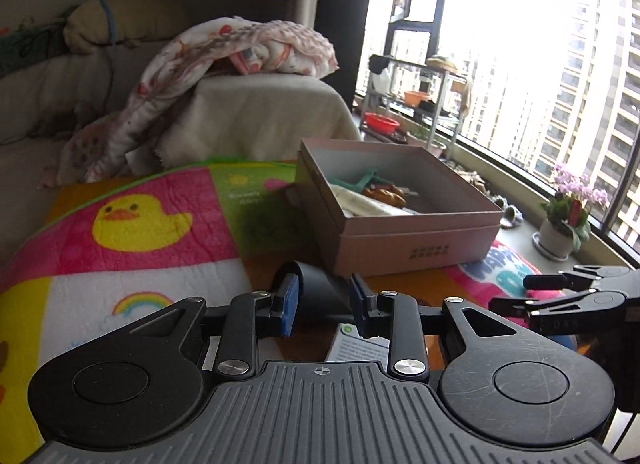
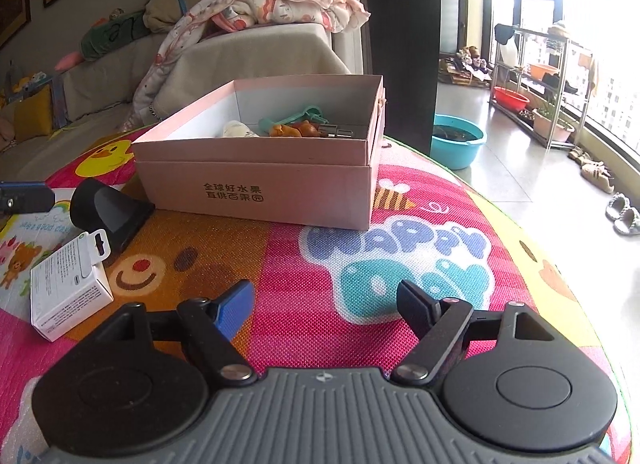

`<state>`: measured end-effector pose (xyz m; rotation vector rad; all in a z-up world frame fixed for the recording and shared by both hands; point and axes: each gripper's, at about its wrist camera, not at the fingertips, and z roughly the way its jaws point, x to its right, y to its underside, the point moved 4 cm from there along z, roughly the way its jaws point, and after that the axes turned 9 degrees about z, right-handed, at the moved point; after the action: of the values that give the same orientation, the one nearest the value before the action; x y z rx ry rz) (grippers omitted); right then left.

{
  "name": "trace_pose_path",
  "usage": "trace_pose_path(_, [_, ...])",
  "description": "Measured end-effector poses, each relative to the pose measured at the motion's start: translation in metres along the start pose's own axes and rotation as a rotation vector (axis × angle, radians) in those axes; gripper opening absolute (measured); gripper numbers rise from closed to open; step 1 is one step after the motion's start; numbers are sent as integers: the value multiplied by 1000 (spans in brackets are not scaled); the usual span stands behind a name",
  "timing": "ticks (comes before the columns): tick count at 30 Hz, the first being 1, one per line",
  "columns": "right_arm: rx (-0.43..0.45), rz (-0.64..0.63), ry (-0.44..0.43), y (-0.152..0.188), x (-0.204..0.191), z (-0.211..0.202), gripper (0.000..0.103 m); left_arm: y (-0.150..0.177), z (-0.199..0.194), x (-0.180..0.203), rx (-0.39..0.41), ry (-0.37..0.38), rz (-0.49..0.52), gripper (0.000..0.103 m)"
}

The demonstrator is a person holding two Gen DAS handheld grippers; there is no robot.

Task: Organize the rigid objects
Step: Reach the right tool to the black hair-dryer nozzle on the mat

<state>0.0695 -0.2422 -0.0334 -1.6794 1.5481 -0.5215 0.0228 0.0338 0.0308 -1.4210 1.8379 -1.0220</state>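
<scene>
A pink cardboard box (image 1: pixel 416 242) (image 2: pixel 256 183) stands on the colourful play mat and holds several small items, among them a teal tool (image 2: pixel 294 117) and an orange-brown toy (image 2: pixel 298 129). A black nozzle-shaped part (image 1: pixel 320 288) (image 2: pixel 108 215) lies on the mat in front of the box. My left gripper (image 1: pixel 325 306) has its jaws on both sides of this part, and I cannot tell whether the pads touch it. A small white carton (image 2: pixel 68 296) (image 1: pixel 358 348) lies near it. My right gripper (image 2: pixel 326 308) is open and empty above the mat, and it also shows in the left wrist view (image 1: pixel 516 292).
A sofa with a draped blanket (image 1: pixel 224 59) stands behind the mat. A blue basin (image 2: pixel 458 141), a metal rack (image 2: pixel 532 75) and slippers (image 2: pixel 624 215) are on the floor at the right. A potted flower (image 1: pixel 564 219) stands by the window.
</scene>
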Motion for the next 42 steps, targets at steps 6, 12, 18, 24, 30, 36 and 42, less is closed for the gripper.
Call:
trace_pose_path(6, [-35, 2, -127, -6, -16, -3, 79, 13, -2, -6, -30, 6, -11, 32])
trace_pose_path(12, [-12, -207, -281, -27, -94, -4, 79, 27, -12, -22, -35, -15, -51, 32])
trace_pose_path(18, [102, -529, -307, -25, -178, 3, 75, 42, -28, -31, -43, 3, -56, 32])
trace_pose_path(24, [93, -658, -287, -22, -224, 33, 64, 57, -39, -50, -36, -8, -115, 32])
trace_pose_path(30, [19, -637, -239, -19, -224, 53, 37, 61, -35, -51, -34, 30, -139, 31])
trace_pose_path(36, [2, -553, -178, -19, -171, 29, 28, 60, -35, -33, -42, 124, -134, 31])
trace_pose_path(42, [15, -399, -85, -19, -98, 6, 29, 52, -41, -2, -56, 218, -72, 31])
